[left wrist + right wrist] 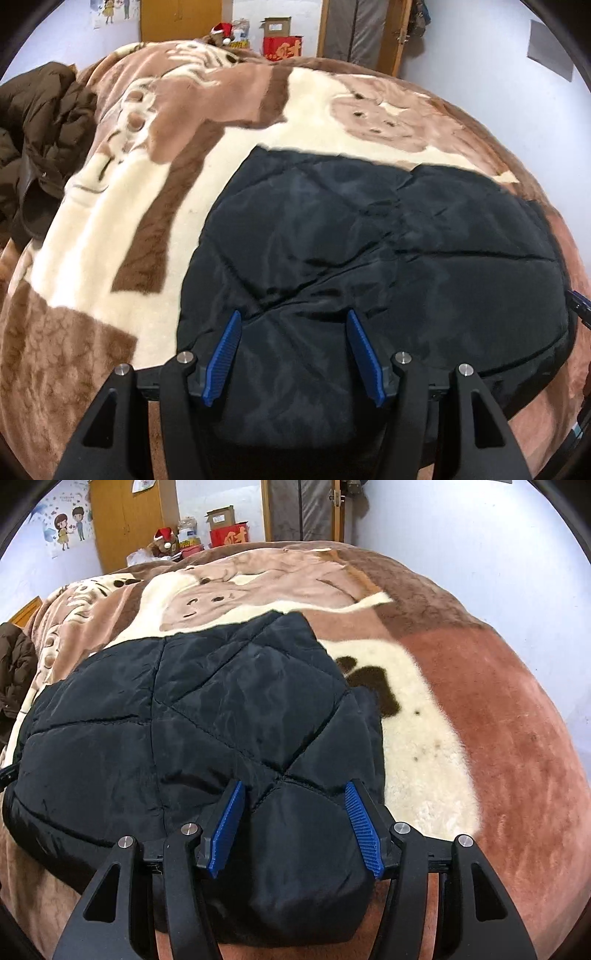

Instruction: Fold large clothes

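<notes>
Squarely in the middle of both views lies a black quilted jacket (369, 258), folded into a compact padded block on a bed covered by a plush blanket (92, 258) patterned in cream, tan and brown. In the left wrist view the jacket fills the lower centre and right of the frame, its stitched seams crossing the shiny fabric. The left gripper (293, 354) sits at the bottom centre with its jaws spread wide, the blue ribbed pads (223, 360) standing apart over the jacket's near edge and clamping nothing. In the right wrist view the jacket (184, 720) occupies the centre and left, and the right gripper (295, 827) likewise has its jaws spread, a bulging corner of the jacket lying between the pads; whether they touch the cloth cannot be told. A brown puffer coat (33, 147) is heaped at the left edge of the left view. Beyond the bed, at the top, stand a wooden wardrobe (129, 520) and a red box (229, 535).
</notes>
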The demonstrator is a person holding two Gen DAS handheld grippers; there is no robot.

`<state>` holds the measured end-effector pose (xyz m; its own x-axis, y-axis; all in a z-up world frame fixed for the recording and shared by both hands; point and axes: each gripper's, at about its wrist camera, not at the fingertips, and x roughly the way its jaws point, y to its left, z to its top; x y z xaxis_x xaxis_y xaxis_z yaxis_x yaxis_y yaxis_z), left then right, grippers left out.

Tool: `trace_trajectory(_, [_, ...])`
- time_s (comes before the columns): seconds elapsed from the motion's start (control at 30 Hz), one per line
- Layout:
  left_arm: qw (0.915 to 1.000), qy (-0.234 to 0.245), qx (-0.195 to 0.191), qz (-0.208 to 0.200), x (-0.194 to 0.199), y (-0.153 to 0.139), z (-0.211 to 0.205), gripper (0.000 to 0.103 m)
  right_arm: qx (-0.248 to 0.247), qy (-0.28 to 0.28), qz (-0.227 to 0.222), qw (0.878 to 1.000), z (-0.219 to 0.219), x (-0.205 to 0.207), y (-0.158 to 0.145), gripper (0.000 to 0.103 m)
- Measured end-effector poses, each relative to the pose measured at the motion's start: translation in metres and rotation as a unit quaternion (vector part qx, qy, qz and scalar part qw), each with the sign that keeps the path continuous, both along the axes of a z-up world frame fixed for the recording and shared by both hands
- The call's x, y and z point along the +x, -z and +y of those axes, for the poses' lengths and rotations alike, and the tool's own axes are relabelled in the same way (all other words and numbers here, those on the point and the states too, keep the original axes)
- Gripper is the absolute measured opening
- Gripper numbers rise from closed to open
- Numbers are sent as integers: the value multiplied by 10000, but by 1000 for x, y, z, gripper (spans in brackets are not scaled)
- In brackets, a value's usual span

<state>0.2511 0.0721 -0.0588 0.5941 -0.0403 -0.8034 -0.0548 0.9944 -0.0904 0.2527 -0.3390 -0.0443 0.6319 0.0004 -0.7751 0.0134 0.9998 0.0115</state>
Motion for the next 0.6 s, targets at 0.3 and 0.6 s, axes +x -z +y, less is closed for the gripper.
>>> trace_trajectory(0.3, [9956, 883, -205, -257, 50, -26, -63, 62, 406, -775, -154, 9961, 39, 37, -24, 57])
trace_trajectory(0.6, [9931, 1155, -177, 79, 113, 1, -114, 62, 539, -890, 365, 9939, 37, 102, 13, 57])
